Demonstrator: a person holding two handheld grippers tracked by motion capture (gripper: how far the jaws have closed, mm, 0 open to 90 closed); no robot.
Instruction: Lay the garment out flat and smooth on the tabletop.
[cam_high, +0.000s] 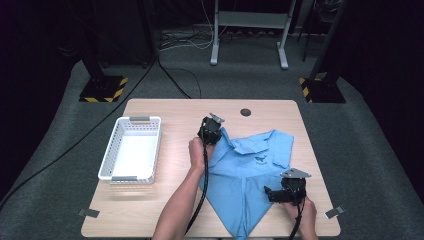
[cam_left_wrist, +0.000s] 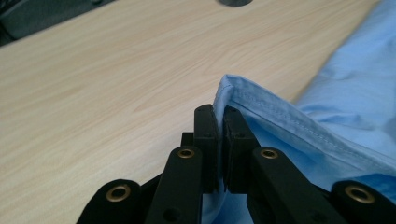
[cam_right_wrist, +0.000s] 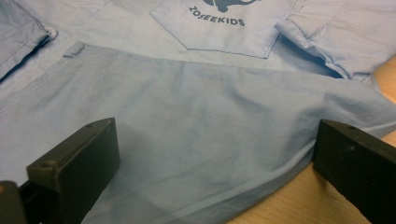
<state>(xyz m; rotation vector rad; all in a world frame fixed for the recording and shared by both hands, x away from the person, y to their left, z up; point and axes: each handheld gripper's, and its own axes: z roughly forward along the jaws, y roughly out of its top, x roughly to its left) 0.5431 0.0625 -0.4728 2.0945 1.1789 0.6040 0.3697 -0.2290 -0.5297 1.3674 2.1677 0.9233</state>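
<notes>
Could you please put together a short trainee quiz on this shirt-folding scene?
1. True or false: the left gripper is shut on the blue shirt's hem.
2. The right gripper's jaws stand: A) wide open over the fabric, B) clamped on the pocket.
3. What sits on the table to the shirt's left?

Key: 1 true. 2 A. 3 a white plastic basket.

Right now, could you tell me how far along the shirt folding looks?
Done: the lower right side of the light blue shirt already lies folded over its front. In hand: the left gripper pinches a hemmed edge; the right gripper stands open over the fold. Left: remaining folds, perhaps the white basket.
</notes>
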